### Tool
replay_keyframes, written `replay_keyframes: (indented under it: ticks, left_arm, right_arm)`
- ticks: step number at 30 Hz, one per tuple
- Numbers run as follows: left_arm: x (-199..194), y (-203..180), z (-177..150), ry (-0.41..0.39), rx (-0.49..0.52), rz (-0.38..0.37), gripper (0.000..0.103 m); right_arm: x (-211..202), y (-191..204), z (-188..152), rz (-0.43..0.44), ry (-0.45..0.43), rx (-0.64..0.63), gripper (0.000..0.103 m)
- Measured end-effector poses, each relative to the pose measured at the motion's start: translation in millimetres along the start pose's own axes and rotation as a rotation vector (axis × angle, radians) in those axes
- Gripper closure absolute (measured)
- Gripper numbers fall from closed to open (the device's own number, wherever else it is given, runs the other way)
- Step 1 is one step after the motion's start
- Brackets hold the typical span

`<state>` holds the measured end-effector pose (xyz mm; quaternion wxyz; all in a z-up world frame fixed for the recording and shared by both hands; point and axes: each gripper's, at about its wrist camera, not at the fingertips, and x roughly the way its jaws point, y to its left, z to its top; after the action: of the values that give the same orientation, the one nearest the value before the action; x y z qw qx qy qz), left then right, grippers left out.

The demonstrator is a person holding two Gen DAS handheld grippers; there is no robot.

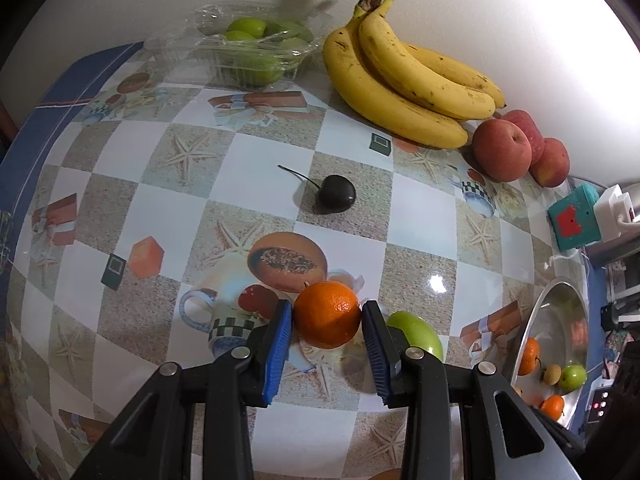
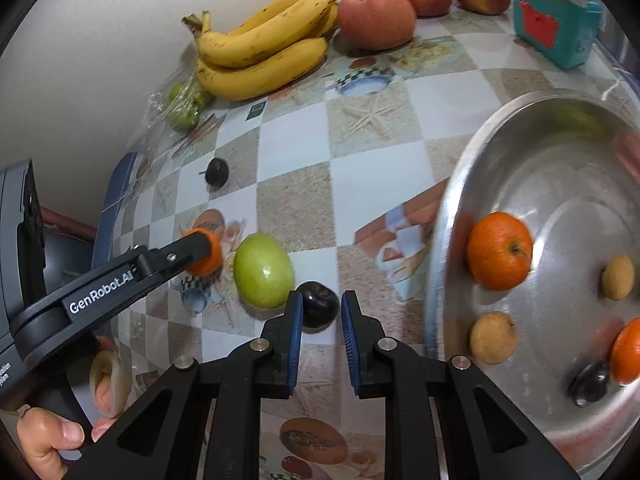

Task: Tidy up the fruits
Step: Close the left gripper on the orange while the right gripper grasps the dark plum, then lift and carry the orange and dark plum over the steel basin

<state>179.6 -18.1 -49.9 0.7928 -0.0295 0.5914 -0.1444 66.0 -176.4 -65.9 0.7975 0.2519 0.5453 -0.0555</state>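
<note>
My left gripper (image 1: pixel 327 313) is shut on an orange tangerine (image 1: pixel 327 320), low over the patterned tablecloth; the right wrist view shows the same tangerine (image 2: pixel 206 258) at the tips of that gripper (image 2: pixel 200 254). A green fruit (image 1: pixel 416 334) (image 2: pixel 262 270) lies just to its right. My right gripper (image 2: pixel 320 305) is shut on a dark cherry (image 2: pixel 318 308) beside the green fruit. A second dark cherry (image 1: pixel 336 199) (image 2: pixel 217 171) with a long stem lies alone mid-table. The steel bowl (image 2: pixel 452 208) (image 1: pixel 560 300) at the right holds tangerines, small tan fruits and a dark cherry.
Bananas (image 1: pixel 408 76) (image 2: pixel 264 44) and red apples (image 1: pixel 502 150) (image 2: pixel 376 16) lie along the back wall. A clear plastic box (image 1: pixel 248 48) of green fruits stands at the back left. A teal box (image 1: pixel 574 218) (image 2: pixel 552 12) sits behind the bowl. A person's hand (image 2: pixel 52 440) holds the left gripper's handle.
</note>
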Motion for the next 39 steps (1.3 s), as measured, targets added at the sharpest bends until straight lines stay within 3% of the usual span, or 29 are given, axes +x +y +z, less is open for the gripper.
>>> replay_keyframes:
  ticks: [8, 13, 19, 29, 39]
  left_arm:
    - [-3.3, 1.8, -0.2, -0.008, -0.008, 0.002, 0.065]
    - [-4.1, 0.6, -0.4, -0.009, -0.008, 0.001, 0.065]
    - [-3.7, 2.3, -0.7, -0.004, -0.014, 0.001, 0.065]
    - [-1.4, 1.6, -0.1, 0.003, -0.009, 0.0, 0.065]
    - [0.2, 3.6, 0.5, 0.011, -0.02, 0.007, 0.065]
  right_arm:
    - [-10.6, 2.5, 4.3, -0.033, -0.03, -0.018, 0.082]
    - [-3.2, 10.8, 3.3, -0.016, 0.0, -0.05, 0.068]
    - [3.6, 17.0, -0.6, -0.012, 0.038, -0.106, 0.066]
    - [20.0, 34.1, -10.1, -0.146, 0.082, -0.254, 0.066]
    - [32.8, 49.6, -10.9, -0.237, 0.057, -0.331, 0.066]
